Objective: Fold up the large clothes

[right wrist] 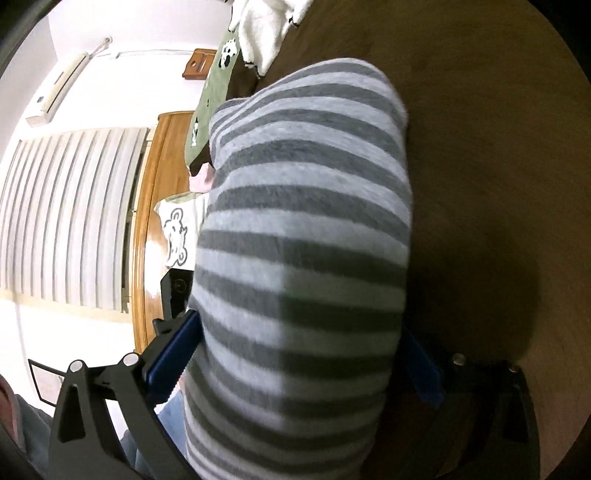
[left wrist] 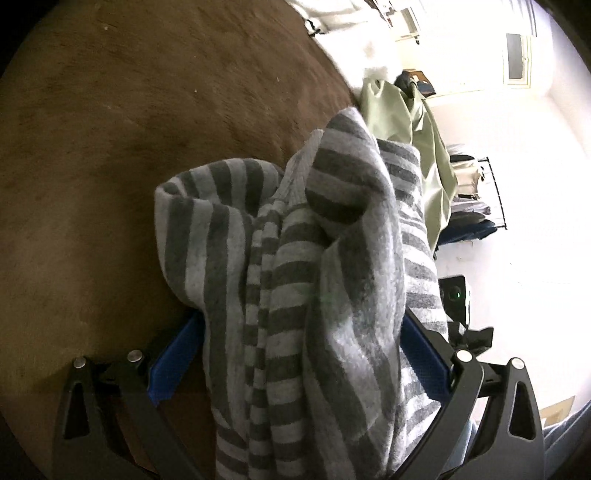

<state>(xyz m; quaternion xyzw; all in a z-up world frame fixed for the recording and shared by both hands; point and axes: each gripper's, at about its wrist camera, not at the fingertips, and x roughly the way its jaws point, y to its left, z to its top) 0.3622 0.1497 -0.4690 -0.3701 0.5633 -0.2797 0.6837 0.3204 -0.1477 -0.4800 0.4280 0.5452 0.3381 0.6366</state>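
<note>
A grey-and-white striped garment [left wrist: 295, 266] hangs bunched between the blue pads of my left gripper [left wrist: 295, 332], which is shut on it above the brown blanket [left wrist: 129, 129]. In the right wrist view the same striped garment [right wrist: 303, 240] fills the middle, smooth and rounded, gripped between the blue pads of my right gripper [right wrist: 299, 354]. Both grippers hold the cloth lifted off the brown surface [right wrist: 480, 184]. The other gripper's black body shows beside the cloth in each view [left wrist: 456, 295] [right wrist: 177, 291].
A pale green cloth [left wrist: 402, 122] lies past the blanket's edge, with a clothes rack [left wrist: 476, 199] by the bright wall. In the right wrist view a green panda-print pillow [right wrist: 214, 96], white fleece [right wrist: 266, 29], a wooden bed frame [right wrist: 155, 206] and blinds [right wrist: 66, 214] stand at the left.
</note>
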